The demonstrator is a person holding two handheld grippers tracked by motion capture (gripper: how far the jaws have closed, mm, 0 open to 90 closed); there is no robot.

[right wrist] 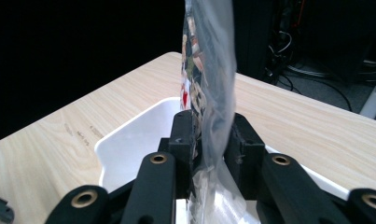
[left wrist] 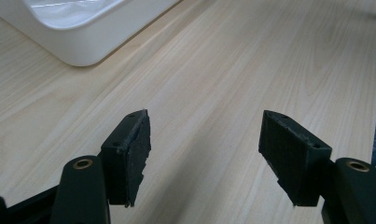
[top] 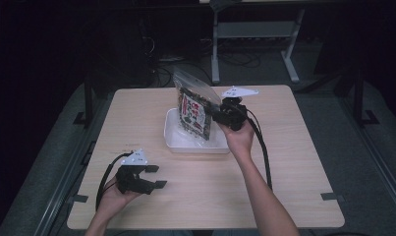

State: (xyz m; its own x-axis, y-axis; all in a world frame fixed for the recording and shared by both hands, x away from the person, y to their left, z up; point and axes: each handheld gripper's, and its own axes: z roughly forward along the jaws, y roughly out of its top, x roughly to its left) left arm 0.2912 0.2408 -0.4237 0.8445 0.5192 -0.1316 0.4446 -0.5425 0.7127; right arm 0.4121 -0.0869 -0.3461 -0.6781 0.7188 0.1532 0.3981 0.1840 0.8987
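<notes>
A clear plastic bag (top: pixel 193 115) with a dark printed snack pack inside stands upright over a white tray (top: pixel 172 142) near the middle of the table. My right gripper (top: pixel 211 114) comes at it from the right, and its jaws press on the bag's edge. In the right gripper view the bag (right wrist: pixel 209 70) rises between the two black jaws of that gripper (right wrist: pixel 212 128), above the tray (right wrist: pixel 129 140). My left gripper (top: pixel 156 176) rests low at the table's front left, open, with bare wood between the jaws of that gripper (left wrist: pixel 204 140).
The light wooden table (top: pixel 284 162) has free room to the right and front. A corner of the tray (left wrist: pixel 83 42) lies ahead and left of the left jaws. Beyond the table's far edge stand a metal frame (top: pixel 215 49) and cables on a dark floor.
</notes>
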